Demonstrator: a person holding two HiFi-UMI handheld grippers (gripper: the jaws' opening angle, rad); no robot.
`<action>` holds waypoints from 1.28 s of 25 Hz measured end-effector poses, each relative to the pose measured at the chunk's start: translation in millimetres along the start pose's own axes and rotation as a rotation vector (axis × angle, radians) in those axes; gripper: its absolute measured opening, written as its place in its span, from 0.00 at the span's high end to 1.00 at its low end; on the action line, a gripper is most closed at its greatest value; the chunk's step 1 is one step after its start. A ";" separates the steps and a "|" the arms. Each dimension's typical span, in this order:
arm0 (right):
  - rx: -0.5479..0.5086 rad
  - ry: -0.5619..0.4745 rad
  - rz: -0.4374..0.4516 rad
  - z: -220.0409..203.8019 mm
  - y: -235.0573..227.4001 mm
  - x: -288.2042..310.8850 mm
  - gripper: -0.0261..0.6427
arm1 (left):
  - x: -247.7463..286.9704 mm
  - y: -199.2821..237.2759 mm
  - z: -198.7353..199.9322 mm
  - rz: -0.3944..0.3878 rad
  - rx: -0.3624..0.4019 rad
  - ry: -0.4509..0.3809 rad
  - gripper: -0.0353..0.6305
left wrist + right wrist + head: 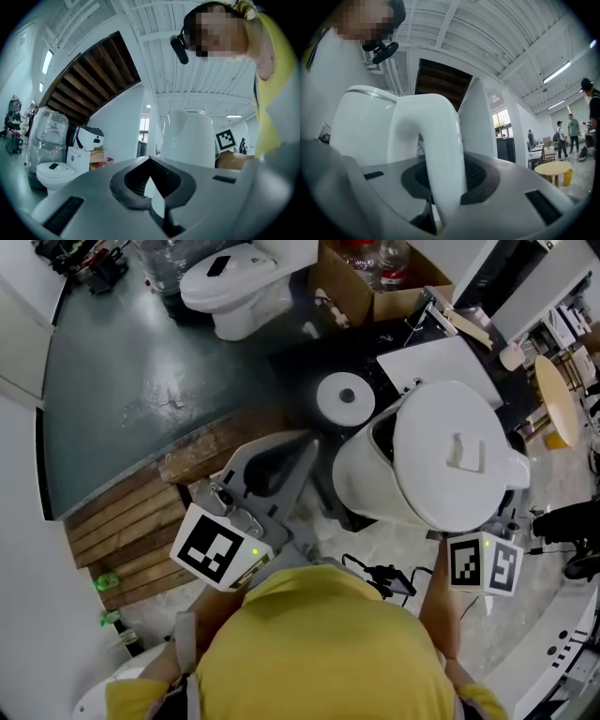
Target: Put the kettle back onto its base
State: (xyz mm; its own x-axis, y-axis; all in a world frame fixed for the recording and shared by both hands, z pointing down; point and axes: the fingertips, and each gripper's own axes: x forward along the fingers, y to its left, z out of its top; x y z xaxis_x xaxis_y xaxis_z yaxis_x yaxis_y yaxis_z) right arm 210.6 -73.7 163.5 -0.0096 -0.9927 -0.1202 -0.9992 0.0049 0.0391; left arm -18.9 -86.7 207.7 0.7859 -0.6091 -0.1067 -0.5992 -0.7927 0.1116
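the white kettle (pixel 441 465) hangs upright in the air, long axis vertical and lid shut. its handle faces us and its spout points away. it is just this side of its round base (pixel 345 397) on the dark table (pixel 291 367). our right gripper (pixel 446 178) clamps the handle; our left gripper (pixel 149 158) is closed and empty. a cardboard box (pixel 352 296) beyond holds plastic bottles (pixel 392 261).

Head camera: on your head, looks steeply down past your shoulders. Both gripper cameras: ride low, face along jaws, slightly upward, very close. All three views share white kettle (pixel 441 465).
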 end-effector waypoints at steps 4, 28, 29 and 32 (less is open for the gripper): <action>-0.004 -0.013 -0.020 -2.3 1.6 30.4 0.81 | 26.6 17.6 3.8 -0.069 0.007 -0.009 0.94; -0.019 -0.066 0.005 -49.9 -4.1 143.6 0.81 | 114.7 78.1 -33.4 -0.225 -0.033 0.048 0.94; -0.022 -0.070 0.009 -51.5 -3.4 147.4 0.81 | 116.7 81.7 -35.3 -0.219 -0.028 0.051 0.94; -0.024 -0.071 0.026 -59.1 -2.1 159.0 0.81 | 122.4 91.3 -42.0 -0.199 -0.008 0.066 0.94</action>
State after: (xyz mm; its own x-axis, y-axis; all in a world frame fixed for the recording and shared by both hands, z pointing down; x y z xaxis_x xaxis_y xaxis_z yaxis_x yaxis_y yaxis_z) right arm 213.4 -238.7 202.9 -0.0393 -0.9813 -0.1885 -0.9974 0.0271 0.0664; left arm 28.9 -232.7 246.3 0.8969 -0.4378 -0.0628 -0.4306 -0.8967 0.1023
